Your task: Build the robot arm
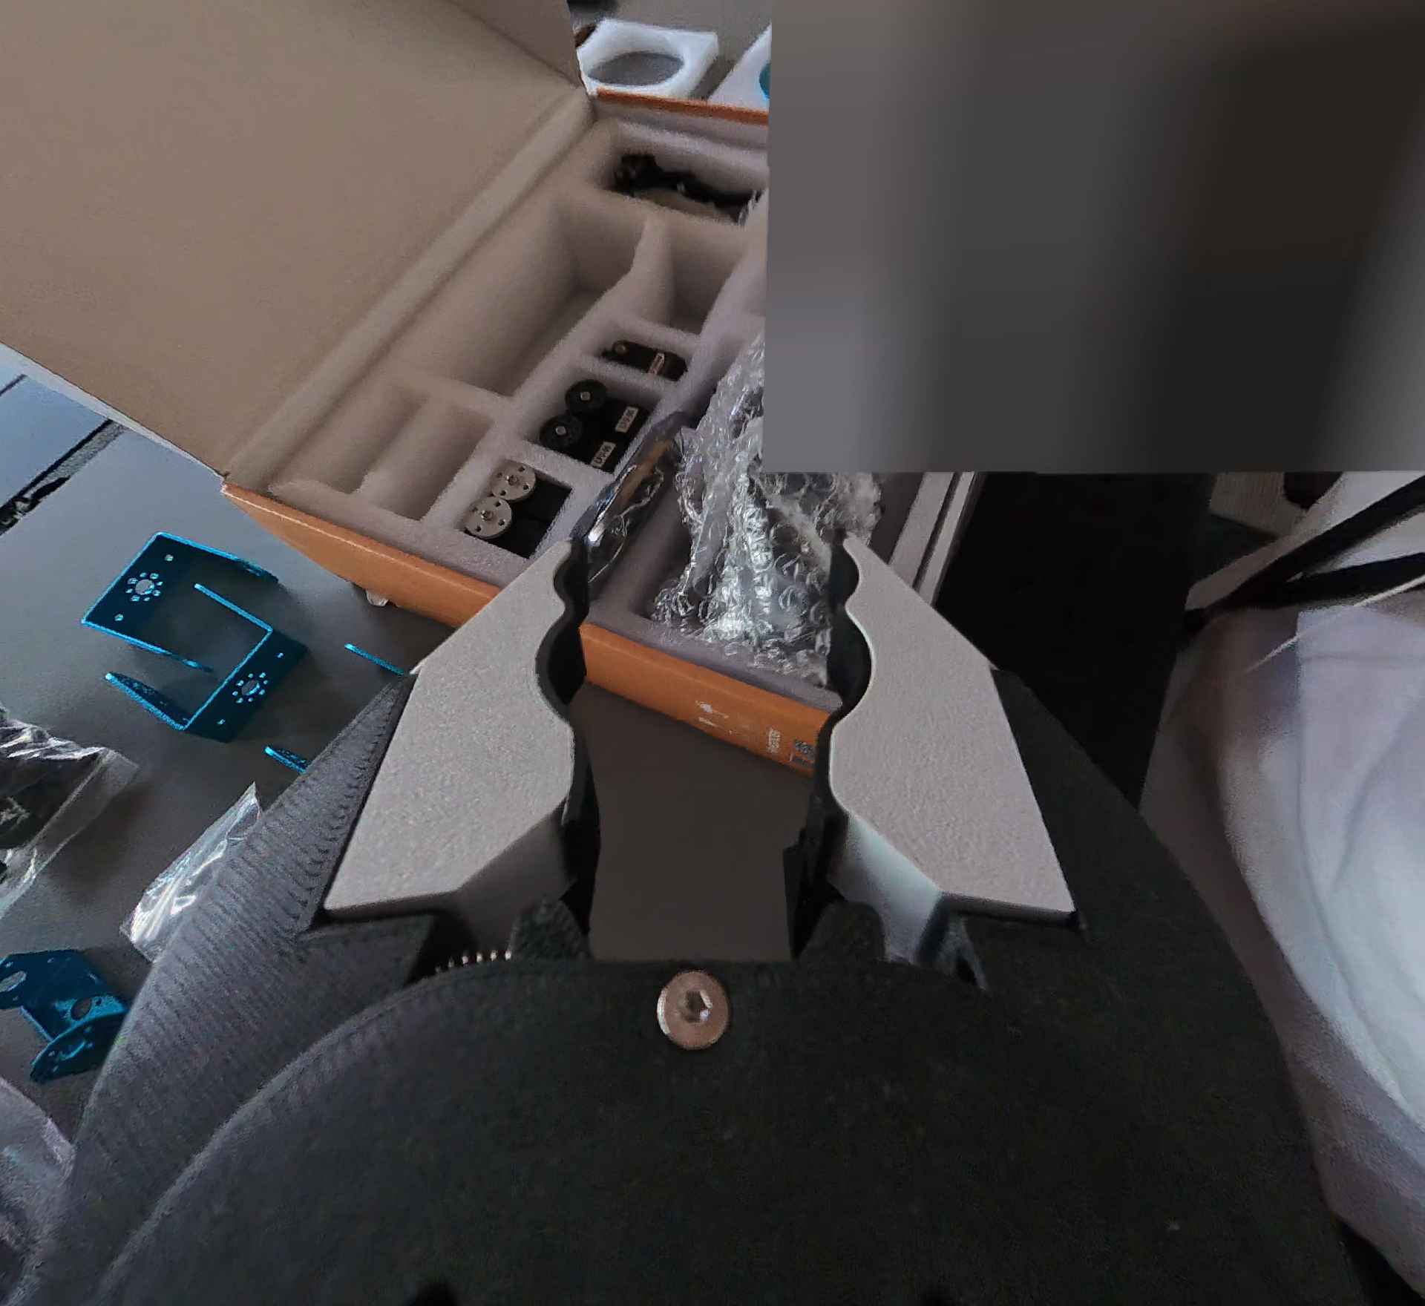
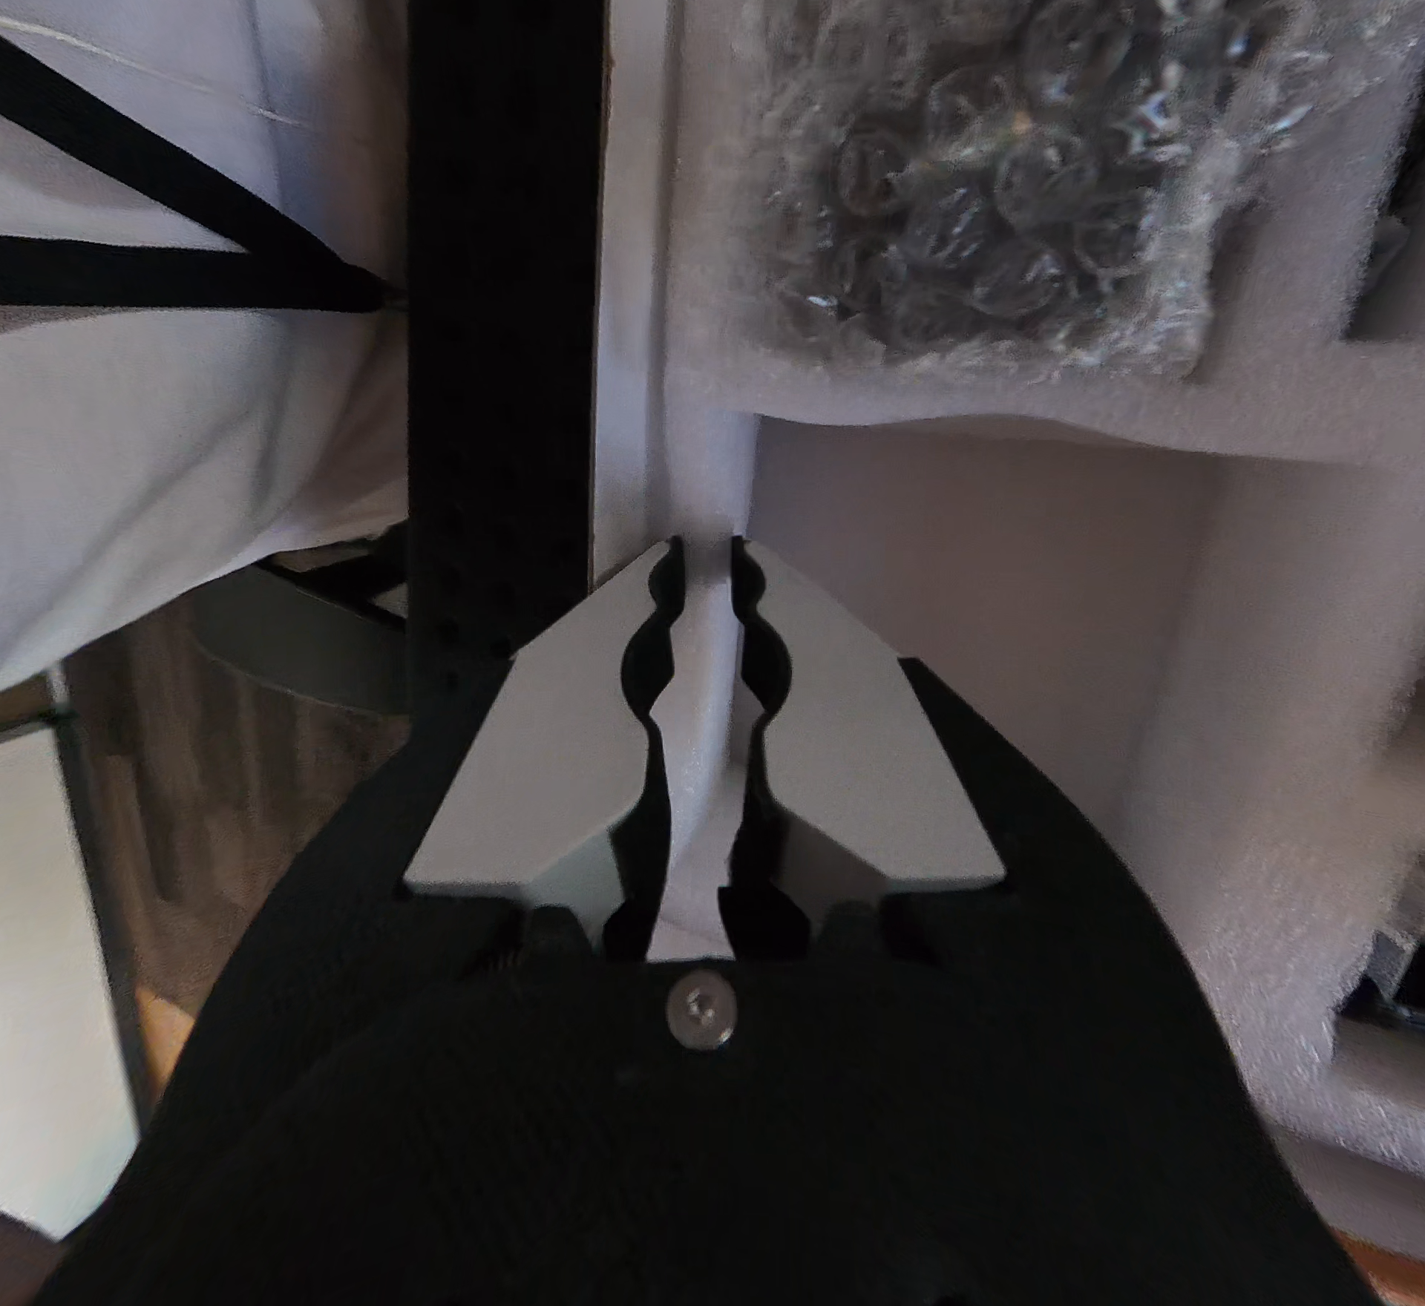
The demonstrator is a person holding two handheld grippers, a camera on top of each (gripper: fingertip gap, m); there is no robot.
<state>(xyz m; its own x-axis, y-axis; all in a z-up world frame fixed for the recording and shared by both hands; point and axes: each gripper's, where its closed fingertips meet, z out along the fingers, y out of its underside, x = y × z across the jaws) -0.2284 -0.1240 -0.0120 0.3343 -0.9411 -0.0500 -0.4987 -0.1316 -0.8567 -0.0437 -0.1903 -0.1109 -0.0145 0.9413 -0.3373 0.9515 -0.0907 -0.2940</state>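
Observation:
My left gripper (image 1: pixel 705 550) is open and empty, just above the near orange wall of an open cardboard box (image 1: pixel 678 683). Past its fingertips a bubble-wrap packet (image 1: pixel 748 560) lies in a compartment of the box's white foam insert (image 1: pixel 555 251). My right gripper (image 2: pixel 708 544) is shut on the rim of the foam insert (image 2: pixel 705 714), a thin white wall that runs between the pads. The same bubble-wrap packet (image 2: pixel 987 151) lies in the compartment ahead and to the right, and an empty compartment (image 2: pixel 964 652) is right beside the gripper.
The box lid (image 1: pixel 254 136) stands open at the left. Black servos (image 1: pixel 586 421) and metal discs (image 1: pixel 501 498) fill small compartments. Blue metal brackets (image 1: pixel 193 644) and plastic bags (image 1: pixel 46 799) lie on the dark table at left. A person's white garment (image 2: pixel 170 267) is close by. Spacing between my two grippers at the tips: around 25 cm.

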